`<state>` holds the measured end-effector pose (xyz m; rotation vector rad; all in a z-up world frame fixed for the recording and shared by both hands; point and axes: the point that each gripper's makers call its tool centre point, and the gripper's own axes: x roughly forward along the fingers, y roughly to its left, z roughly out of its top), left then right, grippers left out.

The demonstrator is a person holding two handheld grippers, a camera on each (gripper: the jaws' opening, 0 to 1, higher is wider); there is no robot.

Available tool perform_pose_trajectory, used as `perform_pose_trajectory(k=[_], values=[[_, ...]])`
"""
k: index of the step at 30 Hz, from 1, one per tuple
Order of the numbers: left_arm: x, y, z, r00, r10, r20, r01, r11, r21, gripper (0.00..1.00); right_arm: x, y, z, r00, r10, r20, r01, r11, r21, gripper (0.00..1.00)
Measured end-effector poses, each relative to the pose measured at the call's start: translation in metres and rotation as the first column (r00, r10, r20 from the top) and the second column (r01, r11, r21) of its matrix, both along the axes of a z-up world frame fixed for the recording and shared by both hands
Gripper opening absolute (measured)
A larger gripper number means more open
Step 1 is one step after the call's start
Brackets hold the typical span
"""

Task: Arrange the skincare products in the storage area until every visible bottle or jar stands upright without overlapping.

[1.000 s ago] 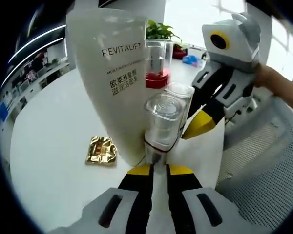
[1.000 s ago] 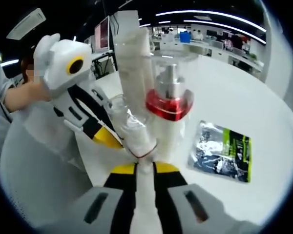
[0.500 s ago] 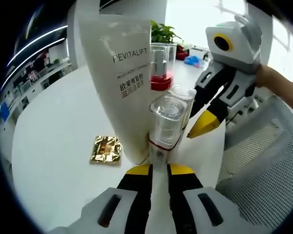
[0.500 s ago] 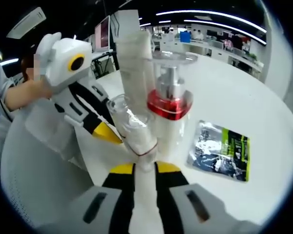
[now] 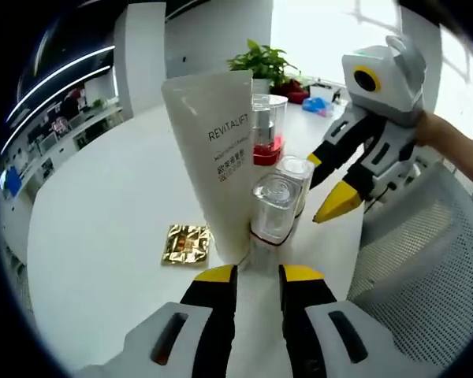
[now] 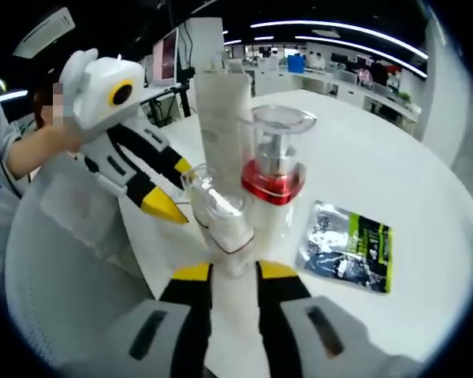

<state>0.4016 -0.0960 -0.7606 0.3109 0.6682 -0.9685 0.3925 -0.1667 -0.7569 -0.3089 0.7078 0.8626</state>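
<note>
Left gripper view: cream tube (image 5: 221,169) stands on the white bench (image 5: 94,228) beside a clear-capped bottle (image 5: 274,206), a red pump bottle (image 5: 266,130) and a gold sachet (image 5: 187,242).
Handling: tube looks soft and light, likely to tip; bottles look hard and slippery, so grip low on the body.
Left gripper (image 5: 258,274): jaws released, holding nothing.
Right gripper (image 6: 232,271): jaws parted, just short of the clear-capped bottle (image 6: 221,216).

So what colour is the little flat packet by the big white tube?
Shiny gold packet, clearest in the left gripper view.
</note>
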Motion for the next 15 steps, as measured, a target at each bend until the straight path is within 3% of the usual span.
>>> perform_pose_trajectory(k=[9, 15], values=[[0.0, 0.009, 0.011, 1.0, 0.019, 0.023, -0.019, 1.0, 0.005, 0.26, -0.003, -0.002, 0.015, 1.0, -0.009, 0.03, 0.01, 1.0, -0.015, 0.29], [-0.001, 0.017, 0.021, 0.999, 0.03, 0.044, -0.031, 0.999, 0.016, 0.32, -0.002, -0.003, 0.026, 0.998, -0.026, 0.048, 0.027, 1.0, -0.012, 0.4]])
